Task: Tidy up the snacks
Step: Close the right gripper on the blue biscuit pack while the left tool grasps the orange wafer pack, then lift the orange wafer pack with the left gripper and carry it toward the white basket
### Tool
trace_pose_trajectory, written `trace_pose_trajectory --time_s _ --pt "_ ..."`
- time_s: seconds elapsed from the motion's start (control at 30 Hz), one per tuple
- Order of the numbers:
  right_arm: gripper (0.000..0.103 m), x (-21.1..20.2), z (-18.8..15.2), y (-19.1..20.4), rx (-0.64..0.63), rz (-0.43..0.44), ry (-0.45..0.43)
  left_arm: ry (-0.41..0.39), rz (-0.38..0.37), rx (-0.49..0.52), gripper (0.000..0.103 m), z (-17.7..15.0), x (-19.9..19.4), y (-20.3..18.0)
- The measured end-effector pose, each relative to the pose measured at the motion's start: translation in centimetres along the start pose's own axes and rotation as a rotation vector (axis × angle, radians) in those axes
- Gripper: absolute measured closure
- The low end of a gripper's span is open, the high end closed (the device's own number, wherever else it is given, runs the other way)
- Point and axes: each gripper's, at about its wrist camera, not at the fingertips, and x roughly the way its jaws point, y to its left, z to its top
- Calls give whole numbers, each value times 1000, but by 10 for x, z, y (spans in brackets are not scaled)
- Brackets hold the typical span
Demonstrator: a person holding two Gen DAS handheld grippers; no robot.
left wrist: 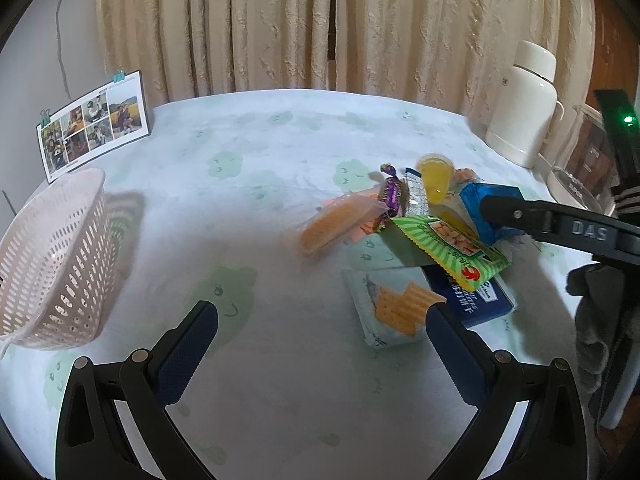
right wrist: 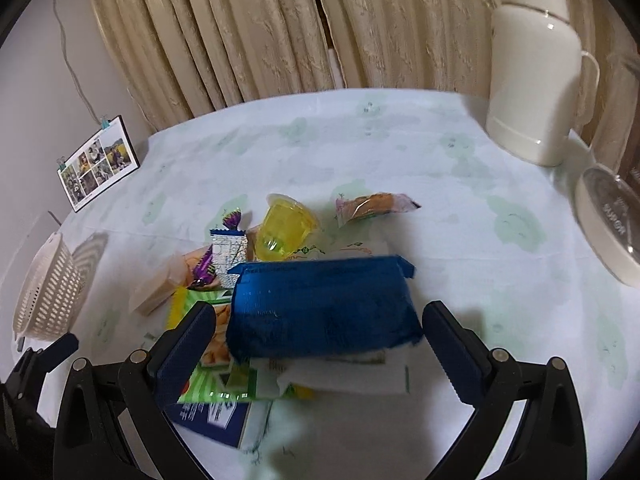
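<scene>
Left gripper [left wrist: 322,332]: fingers wide apart, holding nothing, above the tabletop [left wrist: 256,184].
Right gripper [right wrist: 318,336]: fingers wide, straddling blue packet [right wrist: 324,312]; contact unclear.
Snack pile [left wrist: 416,232]: mid-tabletop.
Basket [left wrist: 56,264]: far left, well apart.

Left tongs [left wrist: 322,332] low and spread wide, right tongs [right wrist: 320,340] likewise wide apart, nothing clamped.

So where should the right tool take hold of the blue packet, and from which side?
Across the short sides of the blue packet, coming from the near side. It lies crosswise on top of the pile, between the open fingers of the right tool, its ends facing the fingers.
</scene>
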Motion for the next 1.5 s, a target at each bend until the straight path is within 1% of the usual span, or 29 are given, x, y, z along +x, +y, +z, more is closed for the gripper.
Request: trace_pose_trajectory --time_s 0.2,0.27,0.3,0.4,0.53,0.63,0.73,0.77,0.8,0.87,0.93,0.97,1.0,1.07,1.23,1.33,1.5 --pt "0 8 -1 -3 16 1 2 -5 18 -16 0 12 9 10" --pt "2 10 -1 -5 21 4 8 -12 25 -9 0 19 14 11" --pt "5 11 -1 -6 27 7 12 -13 24 -6 0 23 16 12" --pt "7 11 -1 -10 41 27 13 -11 5 -7 0 34 29 16" --pt "9 10 -1 -11 44 36 8 12 -31 -6 1 44 46 21" --pt "10 9 -1 -12 53 42 4 32 -58 25 2 50 58 19" --pt "10 8 -1 -13 66 51 1 50 -92 69 10 52 67 13" --pt "10 7 -1 -13 69 54 -2 61 -106 74 17 53 70 11" --pt "10 7 -1 -13 72 56 -5 79 -131 75 29 54 75 11" --pt "10 5 0 -13 76 61 -9 111 -174 55 44 53 82 13" --pt "11 4 0 -13 78 66 -15 100 -173 47 50 53 81 14" --pt "11 3 -1 -13 79 68 -17 99 -175 44 56 52 81 14" --pt "11 2 -1 -13 80 70 -19 96 -174 41 58 51 80 14" --pt "11 0 -2 -13 81 73 -24 87 -168 32 59 50 78 15" --pt "11 -6 -2 -13 88 80 -42 54 -153 -3 60 47 68 21" --pt "11 -7 -3 -12 91 81 -45 29 -134 -4 61 44 60 21" --pt "11 -8 -4 -10 84 74 -47 10 -122 2 62 41 53 20"
